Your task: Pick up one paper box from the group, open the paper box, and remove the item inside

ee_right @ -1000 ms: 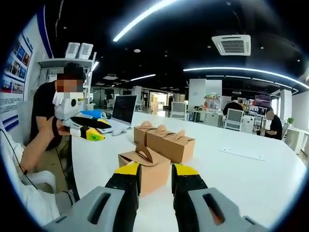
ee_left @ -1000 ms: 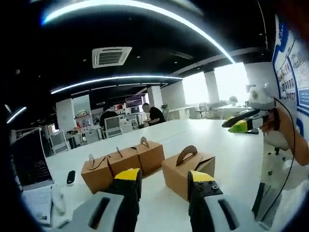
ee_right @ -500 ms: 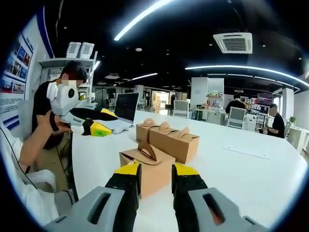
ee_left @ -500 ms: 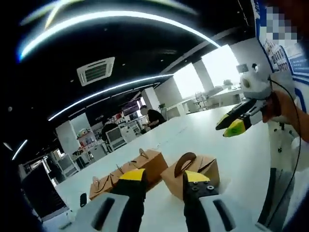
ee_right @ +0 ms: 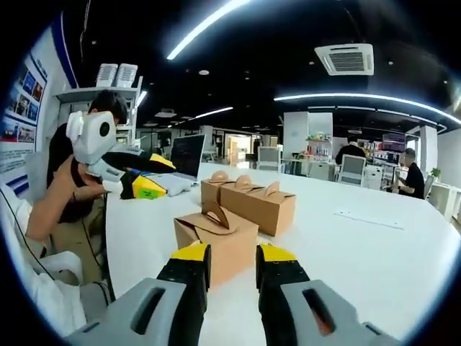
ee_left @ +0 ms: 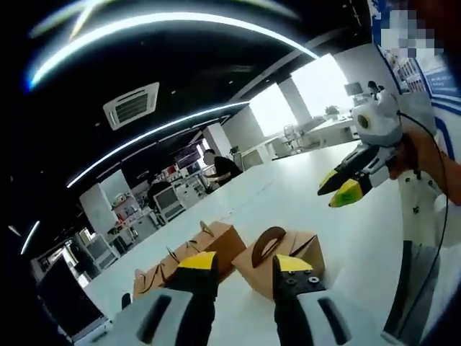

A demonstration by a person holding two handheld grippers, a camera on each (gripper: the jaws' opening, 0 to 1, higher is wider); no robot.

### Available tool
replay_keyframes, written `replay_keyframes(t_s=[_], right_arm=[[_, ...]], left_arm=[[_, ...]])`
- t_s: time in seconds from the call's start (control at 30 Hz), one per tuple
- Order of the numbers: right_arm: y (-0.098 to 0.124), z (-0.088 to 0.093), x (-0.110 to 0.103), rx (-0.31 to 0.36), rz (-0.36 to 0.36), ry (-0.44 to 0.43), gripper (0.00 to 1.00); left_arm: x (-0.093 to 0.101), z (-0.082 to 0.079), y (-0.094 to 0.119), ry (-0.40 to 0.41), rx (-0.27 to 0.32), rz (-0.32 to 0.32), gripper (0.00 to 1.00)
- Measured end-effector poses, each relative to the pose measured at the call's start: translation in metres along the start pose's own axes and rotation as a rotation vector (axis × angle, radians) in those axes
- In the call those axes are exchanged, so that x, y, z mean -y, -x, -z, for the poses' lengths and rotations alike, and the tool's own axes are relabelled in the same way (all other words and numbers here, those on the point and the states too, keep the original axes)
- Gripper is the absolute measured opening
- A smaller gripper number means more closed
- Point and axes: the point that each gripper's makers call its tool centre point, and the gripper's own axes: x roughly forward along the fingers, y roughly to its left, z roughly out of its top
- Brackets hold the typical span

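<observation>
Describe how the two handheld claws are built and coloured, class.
Each claw, left and right, has two grey moulded arms with slot cut-outs, black fingers and yellow tips. Seen from the side, the right claw shows a white rounded housing and a thin black cable.

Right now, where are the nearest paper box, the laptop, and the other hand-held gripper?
nearest paper box (ee_right: 216, 241), right gripper view, brown front face.
laptop (ee_right: 186, 157), right gripper view, dark screen.
left hand-held gripper (ee_right: 148, 175), right gripper view, between its yellow-tipped fingertips.
</observation>
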Motion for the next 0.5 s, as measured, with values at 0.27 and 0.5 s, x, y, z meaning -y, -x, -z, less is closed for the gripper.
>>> replay_keyframes(t_s=[0.27, 0.5], right_arm=[[0.003, 0.000, 0.005, 0.004, 0.007, 0.003, 0.26], [0.005, -0.002, 0.007, 0.010, 0.008, -0.001, 0.26]], left_arm=[[0.009, -0.005, -0.009, -0.054, -0.022, 0.003, 0.32], [0.018, -0.006, -0.016, -0.059, -0.046, 0.034, 0.32]])
